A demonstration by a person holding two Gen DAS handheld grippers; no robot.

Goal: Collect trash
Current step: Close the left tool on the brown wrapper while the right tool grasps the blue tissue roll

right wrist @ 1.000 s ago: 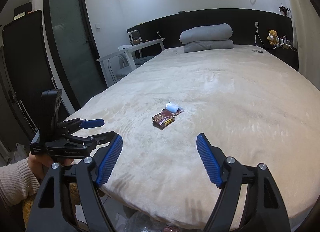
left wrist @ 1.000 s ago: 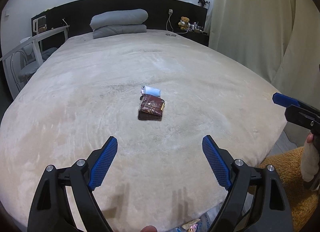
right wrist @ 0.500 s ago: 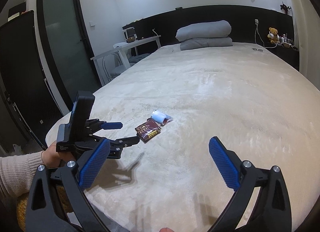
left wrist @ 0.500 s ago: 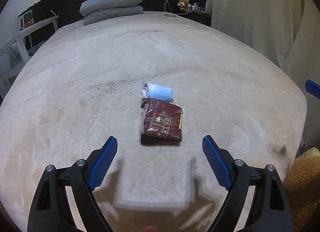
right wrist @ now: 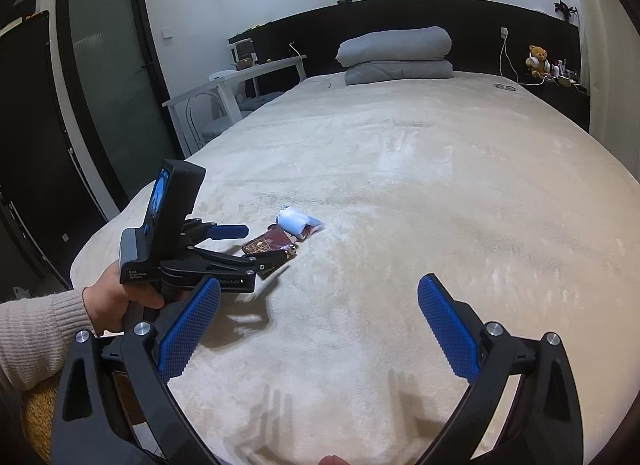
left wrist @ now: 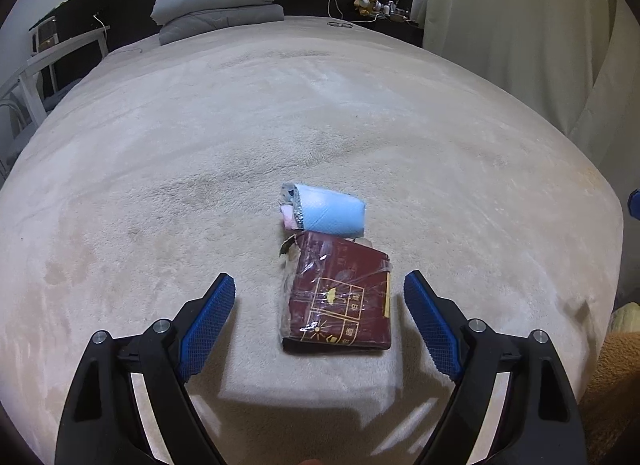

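We observe our left gripper (right wrist: 256, 243), jaws closing, over a maroon packet (right wrist: 267, 244) touching a blue roll (right wrist: 294, 221) on the bed (right wrist: 440, 193).

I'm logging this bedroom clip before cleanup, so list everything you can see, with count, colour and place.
dark red packet: one, plastic-wrapped, on the bed, between the left gripper's fingers
light blue roll: one, just beyond the packet, touching it
bed: one, beige plush cover
folded bedding: two grey pieces stacked at the headboard
headboard: one, black
teddy bear: one, brown, shelf at the head of the bed
desk: one, white, beside the bed
door: one, frosted glass, dark frame
curtain: cream, beside the bed
left gripper: closing, not touching the packet
right gripper: open, empty
hand: one, beige sleeve, holding the left gripper
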